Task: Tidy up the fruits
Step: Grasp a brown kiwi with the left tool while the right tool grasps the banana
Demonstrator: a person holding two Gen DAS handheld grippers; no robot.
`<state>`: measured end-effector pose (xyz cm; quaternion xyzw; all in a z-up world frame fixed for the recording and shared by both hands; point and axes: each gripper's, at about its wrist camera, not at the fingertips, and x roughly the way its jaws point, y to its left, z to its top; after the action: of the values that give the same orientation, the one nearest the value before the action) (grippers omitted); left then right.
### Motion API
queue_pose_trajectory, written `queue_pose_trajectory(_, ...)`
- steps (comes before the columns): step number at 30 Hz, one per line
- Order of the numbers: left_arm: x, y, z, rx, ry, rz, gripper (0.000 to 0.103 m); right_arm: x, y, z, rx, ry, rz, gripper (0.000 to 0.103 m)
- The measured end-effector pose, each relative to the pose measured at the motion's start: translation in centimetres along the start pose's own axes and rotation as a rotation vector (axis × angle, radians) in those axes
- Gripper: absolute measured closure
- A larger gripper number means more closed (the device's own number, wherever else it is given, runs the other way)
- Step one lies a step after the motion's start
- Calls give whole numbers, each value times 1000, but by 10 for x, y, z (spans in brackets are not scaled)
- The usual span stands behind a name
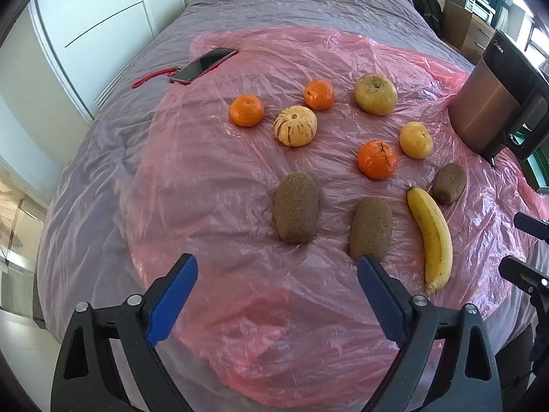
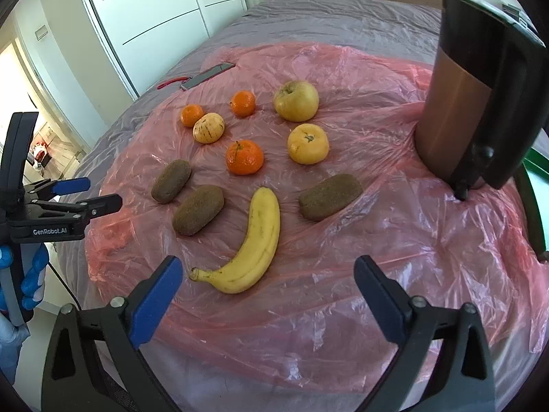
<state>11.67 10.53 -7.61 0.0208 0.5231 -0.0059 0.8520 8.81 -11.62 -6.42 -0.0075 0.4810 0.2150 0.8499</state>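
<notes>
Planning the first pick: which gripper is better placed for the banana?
Right, likely. The banana lies just ahead of the right gripper, roughly centred between its open fingers. From the left gripper it sits off to the right, past a kiwi.

Banana (image 2: pixel 252 240) lies between two kiwis (image 2: pixel 198 209) (image 2: pixel 330 196) (oranges (image 2: pixel 244 157) behind).

My left gripper (image 2: pixel 87 194), at nine o'clock in the right view, reads "GenRobot.AI". The jug (image 1: pixel 494 103), at two o'clock, reads "Midea".
</notes>
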Motion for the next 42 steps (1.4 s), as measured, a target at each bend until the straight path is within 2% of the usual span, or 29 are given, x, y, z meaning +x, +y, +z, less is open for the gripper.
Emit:
queue_pose_trajectory(5, 31, -9, 19, 35, 46, -43, 27, 30, 1, 11, 2, 59, 33, 3)
queue_pose_trajectory(10, 57, -12, 29, 49, 89, -63, 39, 56, 4, 18, -1, 92, 52, 24)
queue_pose_trajectory(14, 72, -11, 35, 52, 109, -80, 41, 77, 5, 22, -11, 125, 49, 30)
queue_pose_trajectory(16, 80, -12, 35, 52, 124, -90, 47, 87, 4, 23, -4, 147, 68, 58)
queue_pose_trajectory(17, 84, -13, 35, 49, 132, -96, 50, 91, 4, 23, 4, 155, 75, 64)
queue_pose_trajectory(19, 91, -13, 33, 43, 141, -93, 55, 98, 2, 23, 5, 171, 86, 87)
queue_pose_trajectory(20, 94, -13, 33, 40, 143, -88, 57, 101, 2, 22, 4, 178, 90, 89)
queue_pose_trajectory(22, 99, -10, 33, 28, 153, -88, 61, 108, 0, 20, 1, 200, 93, 89)
queue_pose_trajectory(29, 118, -9, 35, 24, 153, -77, 62, 122, 3, 17, -3, 233, 99, 90)
queue_pose_trajectory(31, 121, -8, 36, 19, 149, -68, 71, 125, 6, 18, -22, 248, 94, 92)
queue_pose_trajectory(33, 123, -8, 36, 8, 150, -69, 71, 125, 8, 20, -43, 259, 85, 103)
queue_pose_trajectory(42, 104, 1, 24, -37, 86, -95, 71, 117, 18, 22, -78, 260, 73, 103)
